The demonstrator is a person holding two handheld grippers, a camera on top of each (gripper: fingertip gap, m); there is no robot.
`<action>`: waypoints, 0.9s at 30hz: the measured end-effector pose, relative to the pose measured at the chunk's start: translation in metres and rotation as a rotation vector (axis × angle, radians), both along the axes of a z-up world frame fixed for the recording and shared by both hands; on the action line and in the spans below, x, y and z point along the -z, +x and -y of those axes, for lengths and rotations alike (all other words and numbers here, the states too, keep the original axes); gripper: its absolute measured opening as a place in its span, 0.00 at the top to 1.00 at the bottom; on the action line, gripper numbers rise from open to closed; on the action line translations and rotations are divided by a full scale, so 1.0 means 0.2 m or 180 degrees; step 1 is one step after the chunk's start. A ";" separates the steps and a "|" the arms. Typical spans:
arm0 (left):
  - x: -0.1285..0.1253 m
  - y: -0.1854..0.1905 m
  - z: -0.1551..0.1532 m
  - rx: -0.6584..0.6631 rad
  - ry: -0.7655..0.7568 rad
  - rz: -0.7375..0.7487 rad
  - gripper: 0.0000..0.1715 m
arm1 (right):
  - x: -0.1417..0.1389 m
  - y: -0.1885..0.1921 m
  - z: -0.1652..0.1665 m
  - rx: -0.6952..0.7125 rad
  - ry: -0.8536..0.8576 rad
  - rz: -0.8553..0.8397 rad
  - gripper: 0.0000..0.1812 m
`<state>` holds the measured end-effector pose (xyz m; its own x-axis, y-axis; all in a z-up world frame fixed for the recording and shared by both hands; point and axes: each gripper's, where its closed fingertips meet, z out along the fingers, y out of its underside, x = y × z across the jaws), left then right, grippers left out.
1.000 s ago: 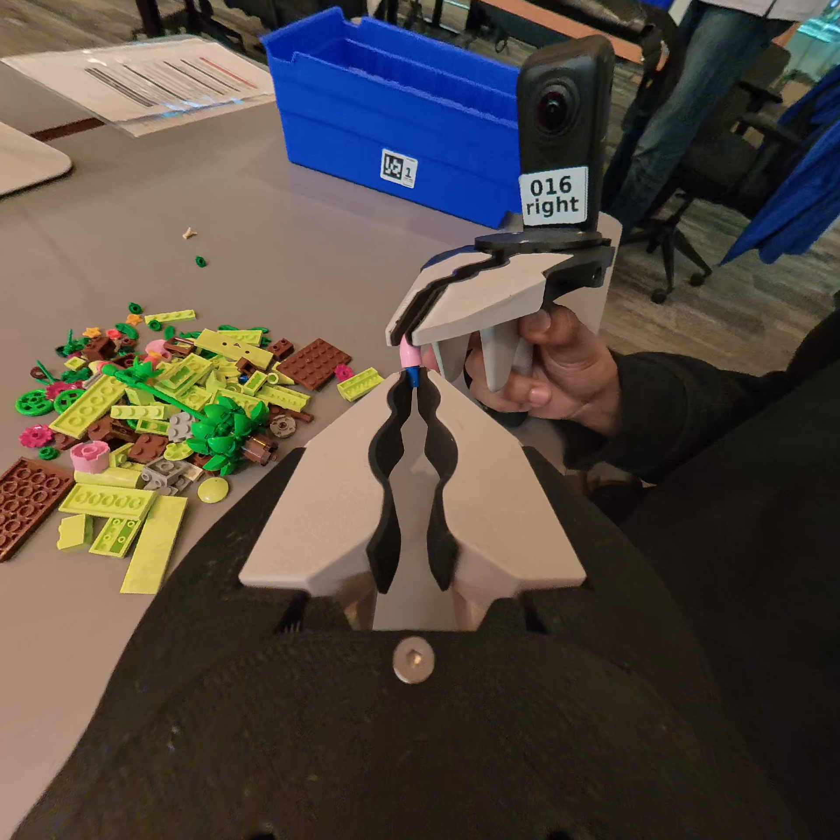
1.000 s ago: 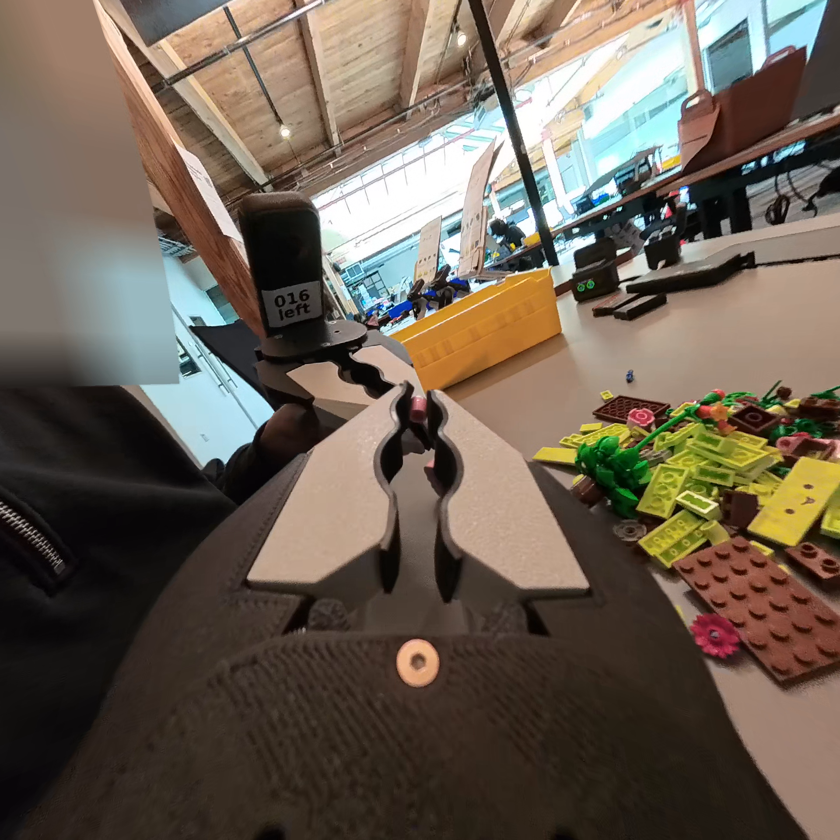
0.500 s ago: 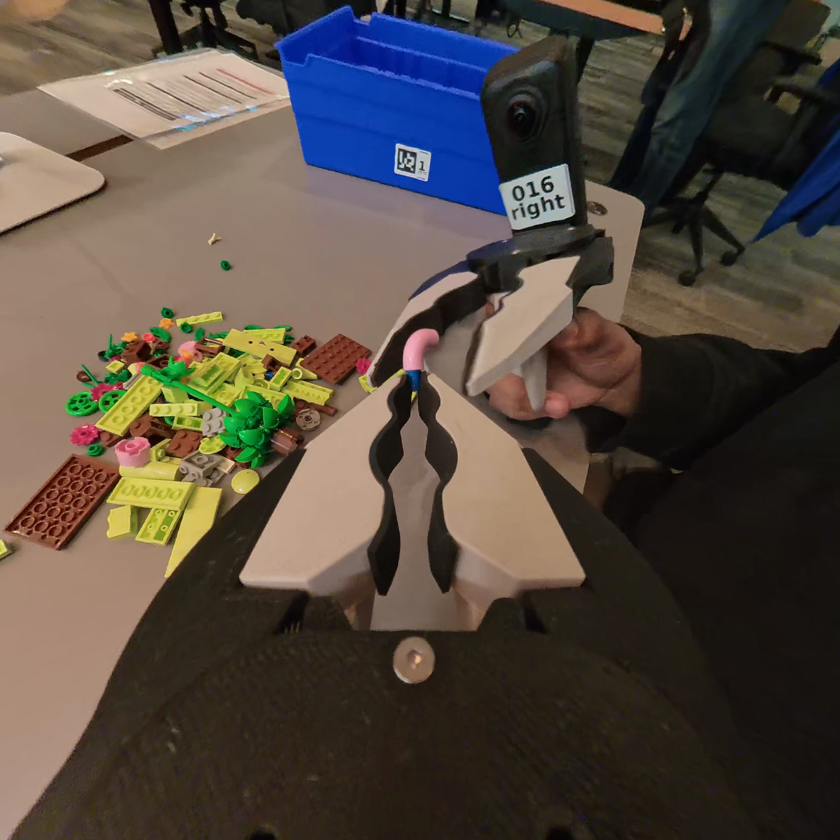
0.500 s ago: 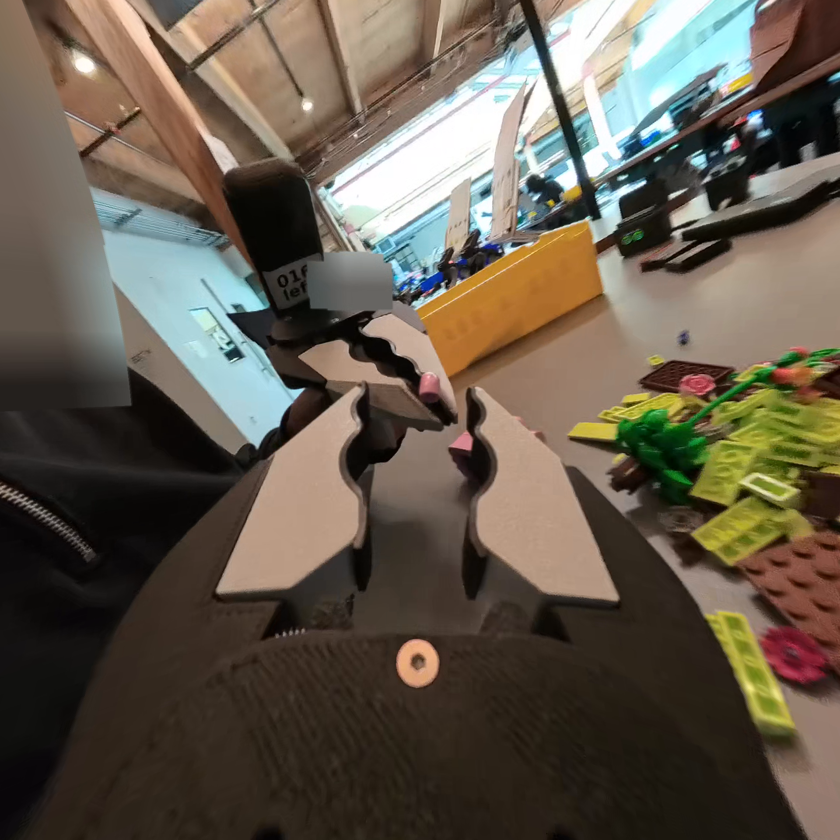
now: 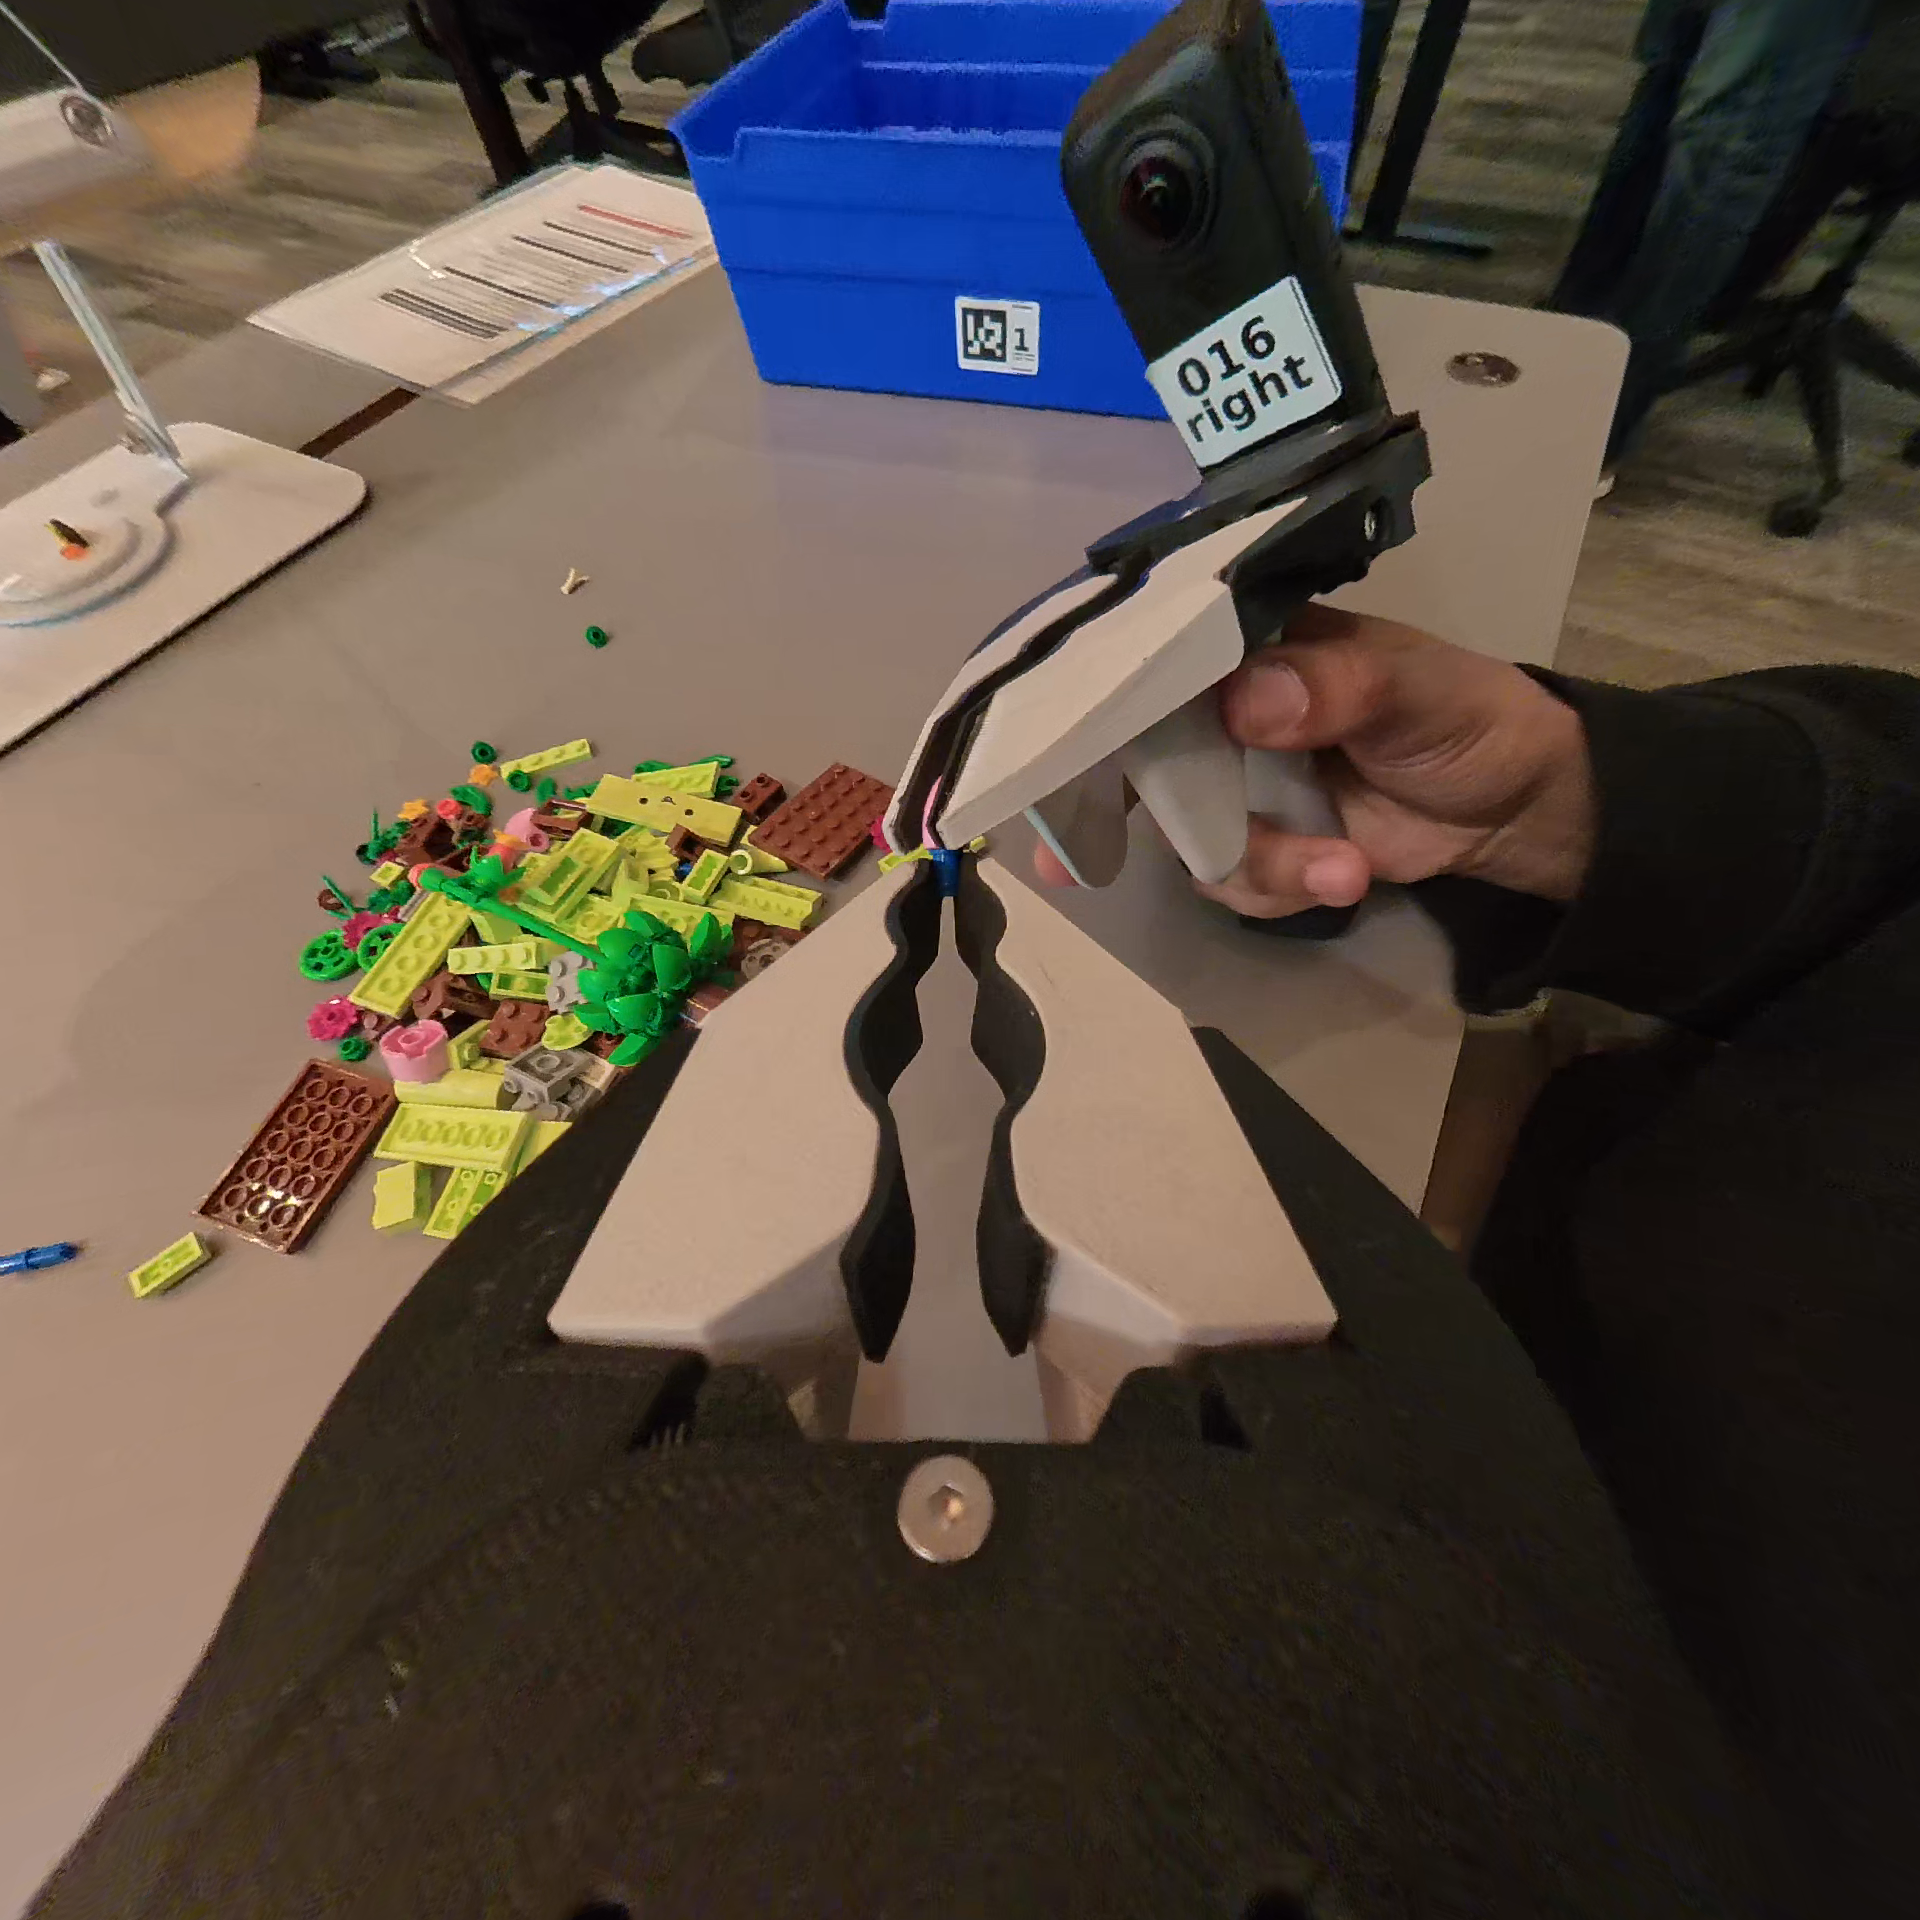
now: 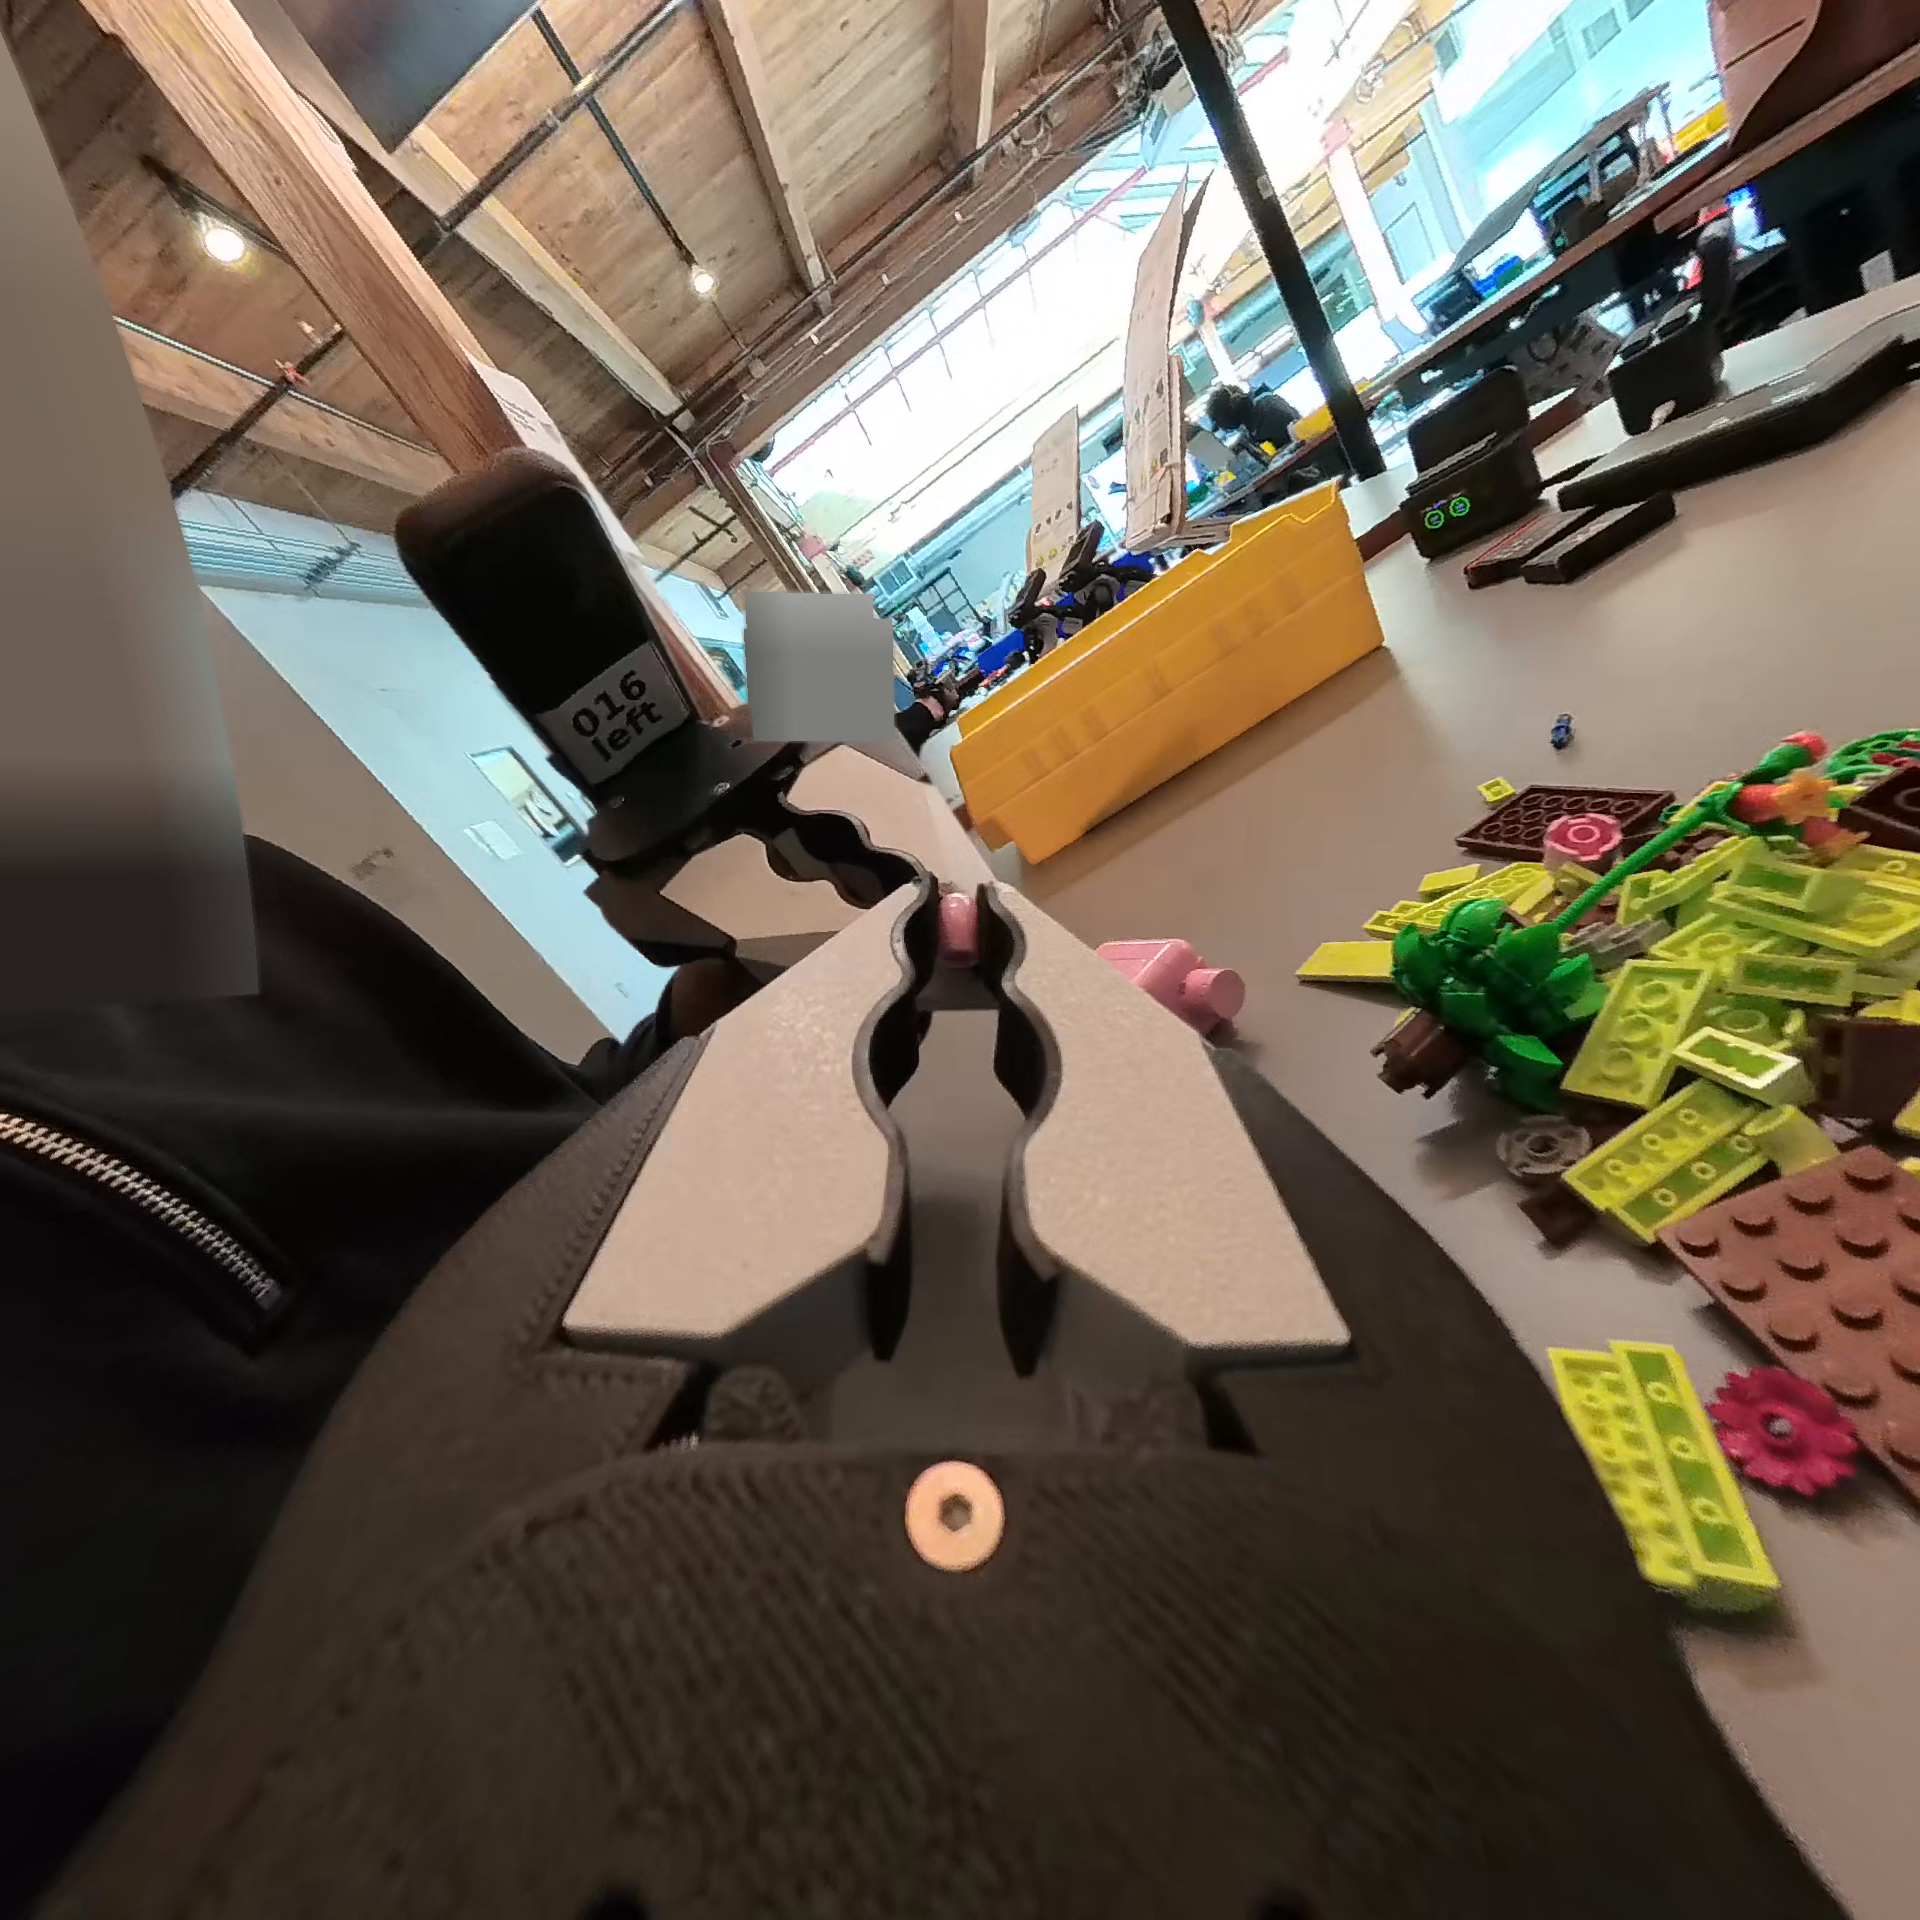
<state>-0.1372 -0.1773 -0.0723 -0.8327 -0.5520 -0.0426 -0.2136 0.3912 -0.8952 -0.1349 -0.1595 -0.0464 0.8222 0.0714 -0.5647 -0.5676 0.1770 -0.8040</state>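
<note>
My left gripper is shut on a small blue pin, held above the grey table. A pink curved piece sits on top of the pin. My right gripper comes in from the upper right, tip to tip with the left, and is shut on that pink piece. In the right wrist view the right gripper pinches the pink piece, with the left gripper just behind it. A hand holds the right gripper's handle.
A pile of lime, brown, green and pink bricks lies to the left, also in the right wrist view. A loose pink piece lies near the tips. A blue bin, a yellow bin and a paper sheet stand farther back. Both grippers' tips are close together, under 4 cm apart.
The right gripper was shut on the pink piece, opened half a second ago, and has shut on it again. The left gripper stayed shut on the blue pin.
</note>
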 end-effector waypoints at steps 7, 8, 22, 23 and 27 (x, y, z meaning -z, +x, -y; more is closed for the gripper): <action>0.01 0.01 0.00 -0.0048 0.0046 0.0050 0.99 | 0.01 0.00 0.00 -0.0007 0.0004 -0.0080 0.98; 0.01 0.01 0.00 -0.0057 0.0002 0.0041 0.98 | 0.01 0.01 0.00 0.0010 -0.0006 -0.0082 0.98; -0.08 -0.03 0.06 0.0175 -0.1044 -0.0794 0.98 | -0.08 0.02 0.04 -0.0044 0.0616 -0.0407 0.98; -0.10 -0.04 0.06 0.0265 -0.1198 -0.0947 0.98 | -0.09 0.01 0.04 -0.0077 0.0658 -0.0414 0.98; -0.16 -0.10 0.07 0.0717 -0.1885 -0.1679 0.97 | -0.13 -0.02 0.04 -0.0236 0.0860 -0.0434 0.99</action>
